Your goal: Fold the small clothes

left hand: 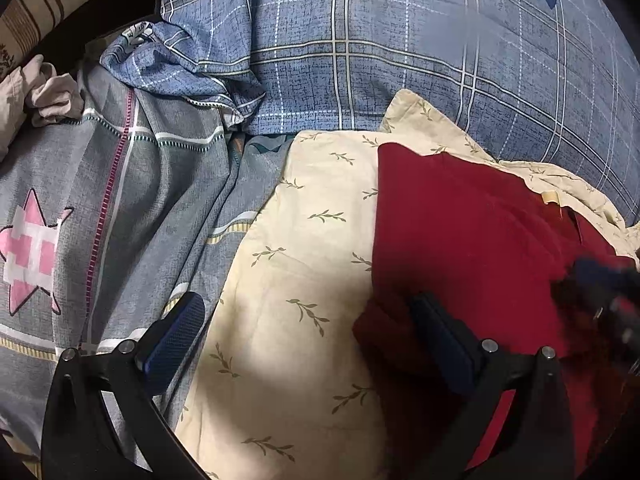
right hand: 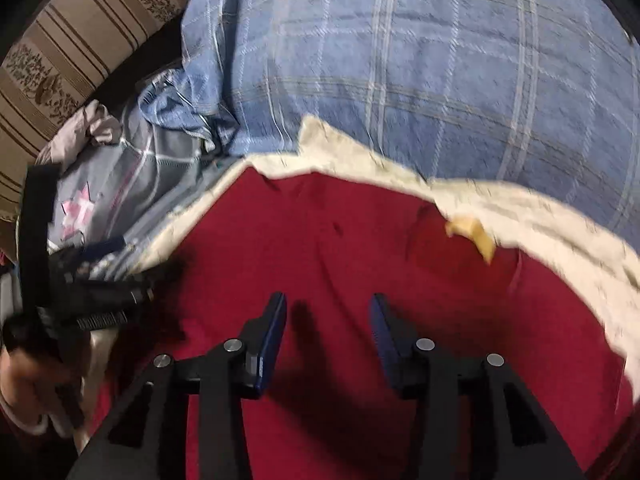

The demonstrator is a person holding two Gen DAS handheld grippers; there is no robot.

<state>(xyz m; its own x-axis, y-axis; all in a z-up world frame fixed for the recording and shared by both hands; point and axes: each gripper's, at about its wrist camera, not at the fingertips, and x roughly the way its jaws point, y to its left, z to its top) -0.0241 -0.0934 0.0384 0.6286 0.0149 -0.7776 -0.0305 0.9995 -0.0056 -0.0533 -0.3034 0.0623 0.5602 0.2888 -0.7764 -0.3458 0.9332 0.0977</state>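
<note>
A dark red garment point(left hand: 480, 232) lies spread on a cream leaf-print cloth point(left hand: 300, 280) on the bed. My left gripper point(left hand: 308, 316) is wide open. Its left finger hangs over the grey bedding, and its right finger point(left hand: 436, 324) is at the red garment's left edge. In the right wrist view the red garment point(right hand: 360, 240) fills the middle, with a small yellowish label point(right hand: 472, 232) near its far edge. My right gripper point(right hand: 326, 308) hovers over the garment, open, with only flat red cloth showing in the gap. The cream cloth point(right hand: 540, 216) rims it.
A blue plaid quilt point(left hand: 400, 40) bulges behind the clothes. Grey bedding with a pink star point(left hand: 32, 248) lies to the left, with a crumpled beige garment point(left hand: 44, 92) beyond it. Brown striped fabric point(right hand: 60, 52) is at far left. A hand point(right hand: 24, 384) holds the left gripper.
</note>
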